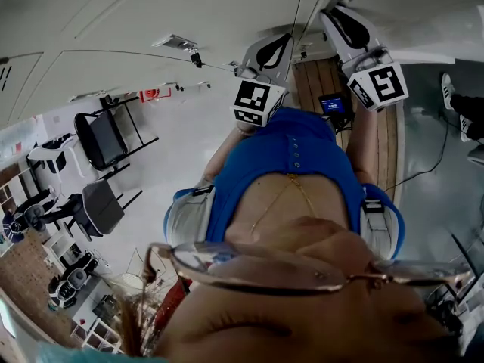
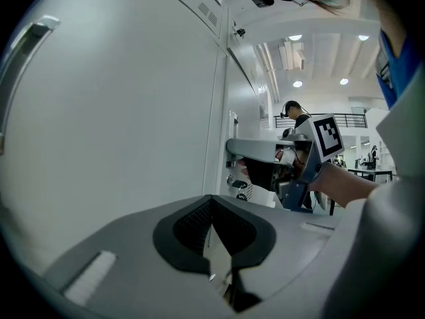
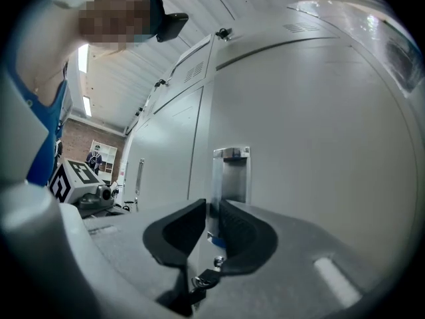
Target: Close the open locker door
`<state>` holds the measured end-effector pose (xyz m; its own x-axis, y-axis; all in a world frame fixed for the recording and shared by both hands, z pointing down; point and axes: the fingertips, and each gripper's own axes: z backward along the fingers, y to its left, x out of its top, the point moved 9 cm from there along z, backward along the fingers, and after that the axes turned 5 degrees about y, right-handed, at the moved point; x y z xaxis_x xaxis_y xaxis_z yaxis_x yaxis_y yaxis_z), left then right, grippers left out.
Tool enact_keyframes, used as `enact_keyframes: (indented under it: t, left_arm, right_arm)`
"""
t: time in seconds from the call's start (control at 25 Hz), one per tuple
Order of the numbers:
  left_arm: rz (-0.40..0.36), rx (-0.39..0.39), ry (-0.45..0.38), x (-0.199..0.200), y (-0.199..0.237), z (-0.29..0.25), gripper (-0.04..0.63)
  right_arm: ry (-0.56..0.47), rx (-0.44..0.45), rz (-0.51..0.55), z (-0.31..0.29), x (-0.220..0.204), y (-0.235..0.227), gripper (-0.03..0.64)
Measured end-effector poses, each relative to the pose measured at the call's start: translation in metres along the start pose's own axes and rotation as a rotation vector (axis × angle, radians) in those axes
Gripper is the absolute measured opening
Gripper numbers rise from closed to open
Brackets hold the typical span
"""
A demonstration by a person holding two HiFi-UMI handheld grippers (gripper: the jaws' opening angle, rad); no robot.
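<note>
In the right gripper view, the grey locker door (image 3: pixel 312 145) fills the right side, with a recessed metal handle (image 3: pixel 230 178) near its edge. My right gripper (image 3: pixel 210 226) has its black pads on either side of that door's edge, just below the handle. A key (image 3: pixel 211 271) hangs from the lock under the pads. The left gripper view shows my right gripper (image 2: pixel 234 153) against the door's thin edge (image 2: pixel 232 128). My left gripper (image 2: pixel 212 208) is shut on nothing in front of a closed locker front (image 2: pixel 119 111). Both grippers, left (image 1: pixel 278 42) and right (image 1: pixel 339 10), show in the head view.
More grey lockers (image 3: pixel 166 145) with a bar handle (image 3: pixel 139 175) run on to the left. A long handle (image 2: pixel 20 52) sits on the near locker front. Chairs (image 1: pixel 98 138) and shelves (image 1: pixel 68 278) stand behind me, and a person (image 2: pixel 295 115) is far off.
</note>
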<state>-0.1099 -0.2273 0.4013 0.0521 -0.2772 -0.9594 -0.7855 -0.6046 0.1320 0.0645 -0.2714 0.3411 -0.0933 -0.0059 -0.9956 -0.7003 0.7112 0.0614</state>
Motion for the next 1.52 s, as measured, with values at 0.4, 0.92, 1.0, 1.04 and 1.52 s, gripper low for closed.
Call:
enact_keyframes:
  t: [0.4, 0.92, 1.0, 1.04, 1.52]
  left_arm:
    - [-0.011, -0.032, 0.009, 0.0, 0.004, -0.009, -0.005]
    - [-0.018, -0.05, 0.009, -0.001, 0.001, -0.011, -0.005]
    - [-0.01, -0.052, 0.008, 0.0, -0.001, -0.011, -0.005]
    - [-0.007, -0.053, 0.009, 0.0, -0.003, -0.01, -0.005]
    - [-0.012, -0.036, -0.008, 0.001, -0.01, -0.006, -0.005]
  right_arm:
    - [0.039, -0.099, 0.046, -0.008, -0.002, 0.004, 0.069]
    - [0.072, -0.241, 0.112, -0.007, -0.001, 0.014, 0.1]
    - [0.073, -0.272, 0.113, -0.007, -0.001, 0.016, 0.103]
    - [0.071, -0.283, 0.12, -0.007, 0.0, 0.018, 0.103]
    - [0.073, -0.294, 0.107, -0.002, -0.002, 0.028, 0.098]
